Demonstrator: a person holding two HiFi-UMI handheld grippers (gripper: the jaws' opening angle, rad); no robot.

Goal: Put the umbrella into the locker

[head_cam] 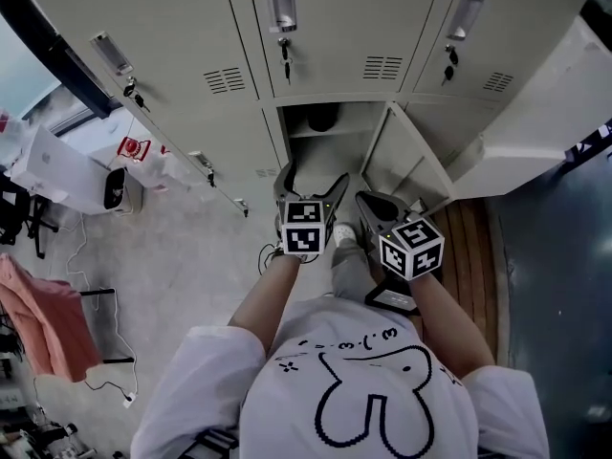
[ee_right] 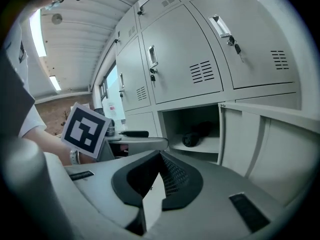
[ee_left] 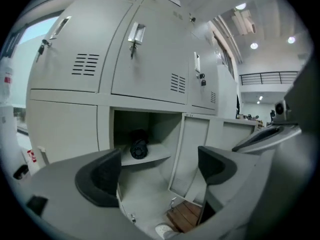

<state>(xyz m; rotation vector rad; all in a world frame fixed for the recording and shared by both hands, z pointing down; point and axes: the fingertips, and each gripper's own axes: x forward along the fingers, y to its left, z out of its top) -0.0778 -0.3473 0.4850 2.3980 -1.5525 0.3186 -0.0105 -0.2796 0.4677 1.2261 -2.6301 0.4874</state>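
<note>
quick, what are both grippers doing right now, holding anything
Left gripper: open, nothing in it.
Right gripper: shut, holding nothing.

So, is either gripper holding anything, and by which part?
Nothing is held. The left gripper is open and empty, the right gripper shut on nothing; the umbrella lies on the locker shelf.

No text, number or brand can be read in any view. In the head view, a red-and-white label on white packaging between nine and ten o'clock carries print too small to make out, and the white T-shirt at six o'clock shows a black outline drawing under a row of small, illegible characters. The left gripper's cube and right gripper's cube, just below centre, bear only black-and-white square marker patterns, not lettering.
</note>
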